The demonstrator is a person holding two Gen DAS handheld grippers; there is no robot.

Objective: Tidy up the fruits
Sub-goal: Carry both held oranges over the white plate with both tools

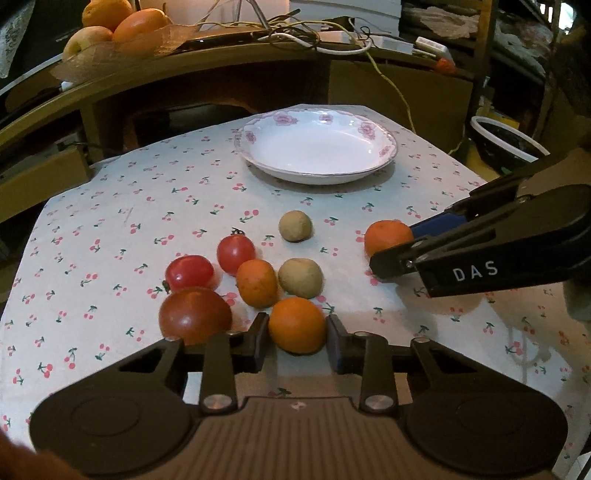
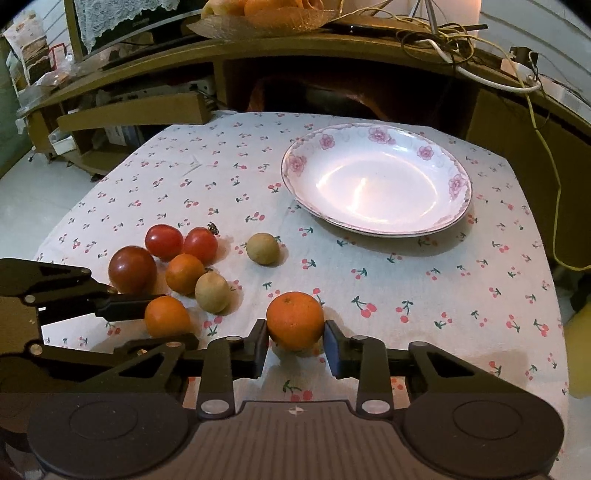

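Note:
Two hand-held grippers each grip an orange on the cherry-print tablecloth. In the left wrist view my left gripper (image 1: 297,332) is shut on the near orange (image 1: 295,314). My right gripper (image 2: 295,326) is shut on another orange (image 2: 293,310), off to the right of the heap. Each gripper shows in the other view: right gripper (image 1: 397,245), left gripper (image 2: 170,321). Beside the left gripper lie three tomatoes (image 1: 235,253), a third orange (image 1: 256,282) and two brown round fruits (image 1: 301,282). An empty flowered plate (image 1: 314,151) sits at the far side.
Behind the table runs a wooden desk with a dish of fruit (image 1: 107,29) and tangled cables (image 1: 288,33). A yellow cord (image 2: 554,177) hangs at the right. A dark white-rimmed basin (image 1: 506,136) stands past the table's right edge.

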